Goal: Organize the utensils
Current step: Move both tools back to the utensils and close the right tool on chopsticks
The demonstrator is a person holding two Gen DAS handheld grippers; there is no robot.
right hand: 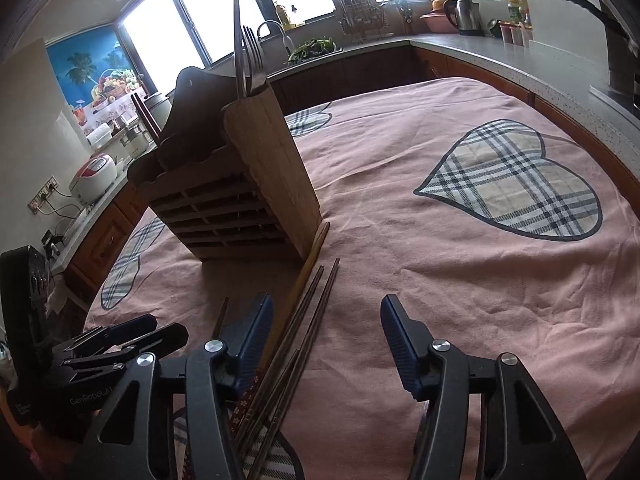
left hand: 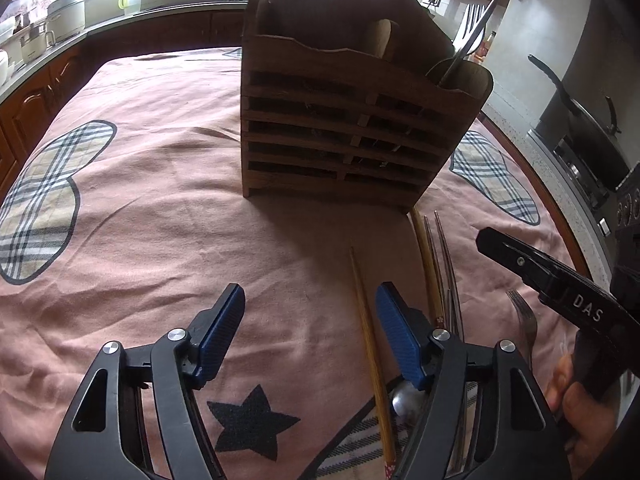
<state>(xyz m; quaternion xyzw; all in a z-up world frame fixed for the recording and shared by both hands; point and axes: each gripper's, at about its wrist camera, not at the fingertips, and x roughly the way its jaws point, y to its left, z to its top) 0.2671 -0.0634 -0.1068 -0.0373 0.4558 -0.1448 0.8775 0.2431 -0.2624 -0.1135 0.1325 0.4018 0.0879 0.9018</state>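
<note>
From my left wrist camera, my left gripper (left hand: 310, 314) hangs over the pink tablecloth (left hand: 160, 220) with its blue pads spread and only cloth between them. A bamboo chopstick (left hand: 370, 340) lies just inside the right-hand pad, not pinched. I judge I am lining up on it, since it lies a little apart from the others and is the easiest single piece to take. Under that same finger a spoon bowl (left hand: 402, 398) shows, so a careless close could catch it too. The wooden holder (left hand: 348, 132) stands upright ahead, slatted front toward me, already keeping a fork (left hand: 472, 36) in its right-hand compartment, so that is where pieces belong. Off to the right, a loose fork (left hand: 524, 316) lies on the cloth under my other tool.

From my right wrist camera, my right gripper (right hand: 326, 320) is also spread and holds nothing. The bundle of chopsticks (right hand: 308, 312) runs from the holder's corner down past its left finger (right hand: 252, 328), mostly outside the gap. I judge they were laid parallel so 1 pass can gather them, but I must shift left first. The holder (right hand: 256, 172) stands close beyond them, 2 pieces rising from its near compartment.
</note>
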